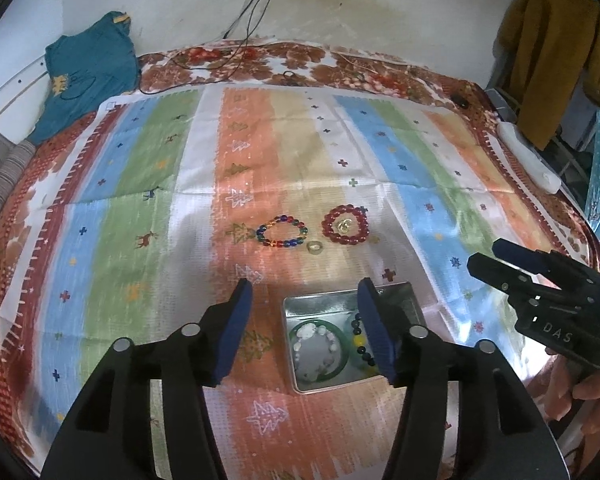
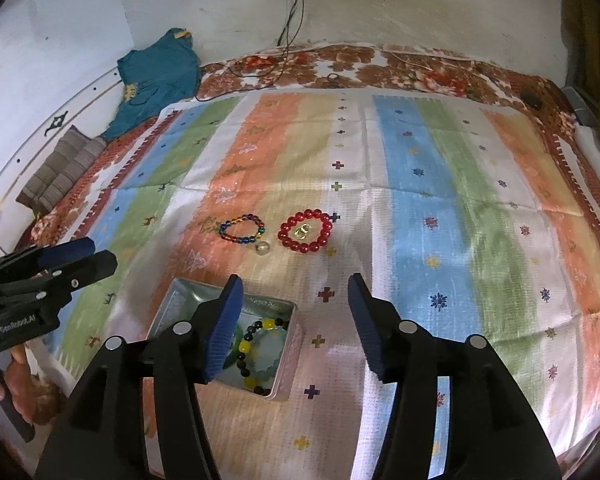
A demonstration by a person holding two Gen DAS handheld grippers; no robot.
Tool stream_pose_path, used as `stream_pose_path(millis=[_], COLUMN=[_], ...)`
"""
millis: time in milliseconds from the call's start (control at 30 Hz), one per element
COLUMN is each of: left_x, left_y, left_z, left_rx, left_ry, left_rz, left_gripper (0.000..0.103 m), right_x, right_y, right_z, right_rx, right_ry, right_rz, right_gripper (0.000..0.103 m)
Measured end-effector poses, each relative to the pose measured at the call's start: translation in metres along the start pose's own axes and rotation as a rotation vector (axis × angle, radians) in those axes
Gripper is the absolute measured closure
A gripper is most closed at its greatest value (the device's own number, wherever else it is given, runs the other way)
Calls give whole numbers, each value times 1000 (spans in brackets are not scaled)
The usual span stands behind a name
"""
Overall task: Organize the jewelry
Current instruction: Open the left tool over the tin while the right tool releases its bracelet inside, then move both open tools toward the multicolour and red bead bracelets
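Left wrist view shows the left gripper (image 1: pixel 304 312) spread wide and empty over a tin (image 1: pixel 324 308) holding bracelets on the striped cloth (image 1: pixel 140 200). Beyond it lie a multicolored bracelet (image 1: pixel 284 232), a ring (image 1: pixel 314 247) and a red bracelet (image 1: pixel 346 225). The right gripper (image 2: pixel 296 308) likewise gapes, holding nothing.

The left claw's blue finger (image 1: pixel 374 340) hides part of the black-and-yellow beaded bracelet (image 1: pixel 360 344) in the open metal tin (image 1: pixel 300 384); the small gold piece (image 1: pixel 344 227) inside the red beaded bracelet (image 1: pixel 346 225) is too small to identify
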State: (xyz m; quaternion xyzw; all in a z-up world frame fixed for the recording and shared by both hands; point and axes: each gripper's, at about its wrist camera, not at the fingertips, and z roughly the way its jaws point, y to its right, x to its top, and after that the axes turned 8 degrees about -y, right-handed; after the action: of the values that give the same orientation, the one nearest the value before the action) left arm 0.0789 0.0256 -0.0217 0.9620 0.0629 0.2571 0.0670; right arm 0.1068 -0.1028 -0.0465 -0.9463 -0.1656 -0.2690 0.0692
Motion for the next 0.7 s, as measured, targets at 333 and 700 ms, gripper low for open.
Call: stream_pose_path(millis=[333, 700], left_x=[11, 28], left_y=[-4, -12], left_z=[16, 37], left_rx=[36, 89], left_ry=[-24, -47], left_rz=[-10, 9], left_gripper=[35, 30], right_x=[12, 24], right_y=[6, 11], right_z=[12, 20], right_rx=[-15, 2], right_ry=[-17, -26], right_rz=[19, 38], right_gripper=[39, 33])
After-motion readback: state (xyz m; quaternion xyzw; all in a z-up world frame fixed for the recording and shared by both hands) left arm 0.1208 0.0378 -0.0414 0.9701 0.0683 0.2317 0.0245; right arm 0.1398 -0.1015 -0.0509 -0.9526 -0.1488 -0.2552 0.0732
